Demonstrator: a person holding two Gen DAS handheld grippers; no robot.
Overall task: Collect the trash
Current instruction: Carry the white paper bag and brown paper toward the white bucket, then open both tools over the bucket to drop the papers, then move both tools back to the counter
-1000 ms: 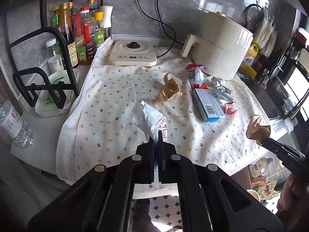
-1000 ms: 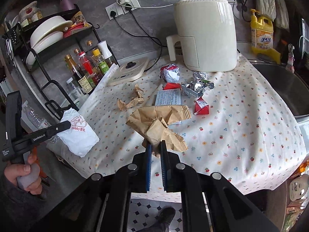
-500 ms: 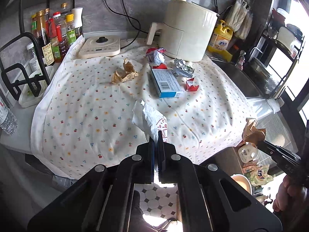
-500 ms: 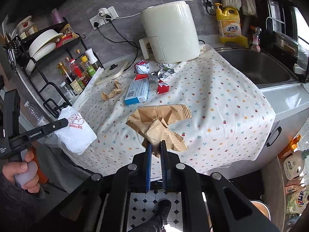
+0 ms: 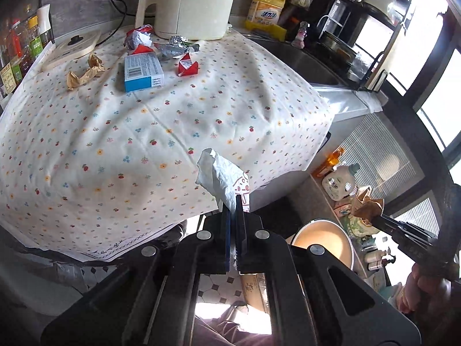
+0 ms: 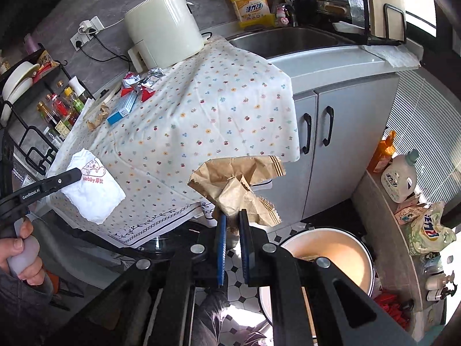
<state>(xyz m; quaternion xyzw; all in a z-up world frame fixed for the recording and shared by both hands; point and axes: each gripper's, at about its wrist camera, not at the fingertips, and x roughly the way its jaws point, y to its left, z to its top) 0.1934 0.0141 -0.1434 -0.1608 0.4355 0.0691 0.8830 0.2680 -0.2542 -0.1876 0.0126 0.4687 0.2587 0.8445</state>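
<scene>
My left gripper (image 5: 232,201) is shut on a white paper wrapper (image 5: 222,177) with a pink logo, held off the counter's front edge; both show in the right wrist view, the gripper (image 6: 75,176) and the wrapper (image 6: 93,193). My right gripper (image 6: 231,216) is shut on a crumpled brown paper bag (image 6: 236,184), which also shows in the left wrist view (image 5: 367,203). A white round bin (image 6: 328,255) stands on the floor below, seen also in the left wrist view (image 5: 322,240). A blue box (image 5: 143,70), red wrappers (image 5: 187,66), foil (image 5: 175,47) and brown paper (image 5: 85,73) lie on the flowered cloth (image 5: 144,132).
A cream air fryer (image 5: 193,3) stands at the back of the counter, a sink (image 6: 285,39) to its right. A bottle rack (image 6: 54,112) is at the left. Grey cabinet doors (image 6: 325,138) and a ledge with detergent bottles (image 6: 399,177) flank the bin.
Both grippers have swung right and away from the counter with their trash. The floor bin has come into view below them.
</scene>
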